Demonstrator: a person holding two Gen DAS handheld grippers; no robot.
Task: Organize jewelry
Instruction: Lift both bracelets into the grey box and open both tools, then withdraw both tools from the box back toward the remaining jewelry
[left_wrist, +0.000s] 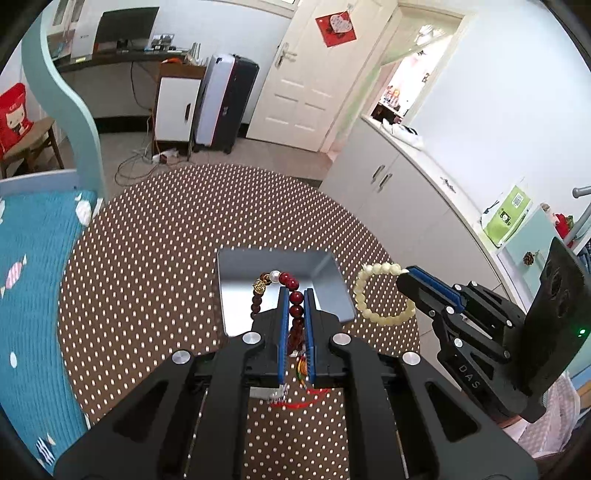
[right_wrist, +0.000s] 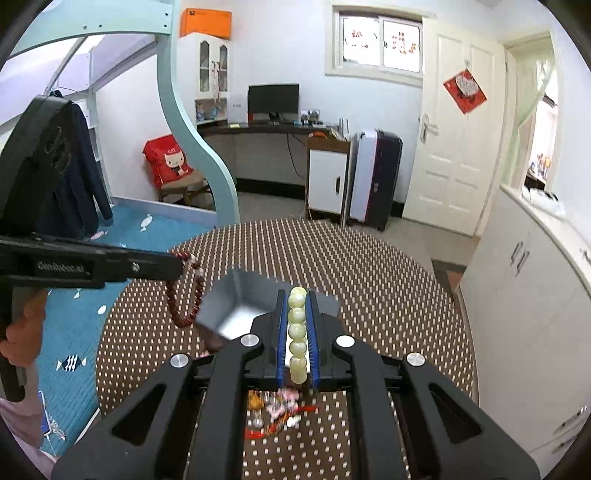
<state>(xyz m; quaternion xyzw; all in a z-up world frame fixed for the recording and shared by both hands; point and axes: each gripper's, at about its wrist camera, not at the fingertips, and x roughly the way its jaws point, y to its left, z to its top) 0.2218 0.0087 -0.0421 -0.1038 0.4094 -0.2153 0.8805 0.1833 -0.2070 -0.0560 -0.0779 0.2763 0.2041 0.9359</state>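
My left gripper (left_wrist: 296, 291) is shut on a dark red bead bracelet (left_wrist: 291, 286) with a gold charm, held above the grey metal tray (left_wrist: 236, 269). The red bracelet also shows hanging from the left gripper in the right wrist view (right_wrist: 184, 291). My right gripper (right_wrist: 297, 293) is shut on a cream bead bracelet (right_wrist: 297, 332), held over the tray (right_wrist: 236, 291). In the left wrist view the cream bracelet (left_wrist: 382, 291) hangs from the right gripper (left_wrist: 406, 273) just right of the tray. More jewelry (right_wrist: 277, 406) lies on the table under my right gripper.
The tray sits on a round table with a brown dotted cloth (left_wrist: 155, 258). A bed with a blue cover (left_wrist: 33, 277) is to the left and white cabinets (left_wrist: 406, 192) to the right. Small trinkets (left_wrist: 301, 369) lie under my left gripper.
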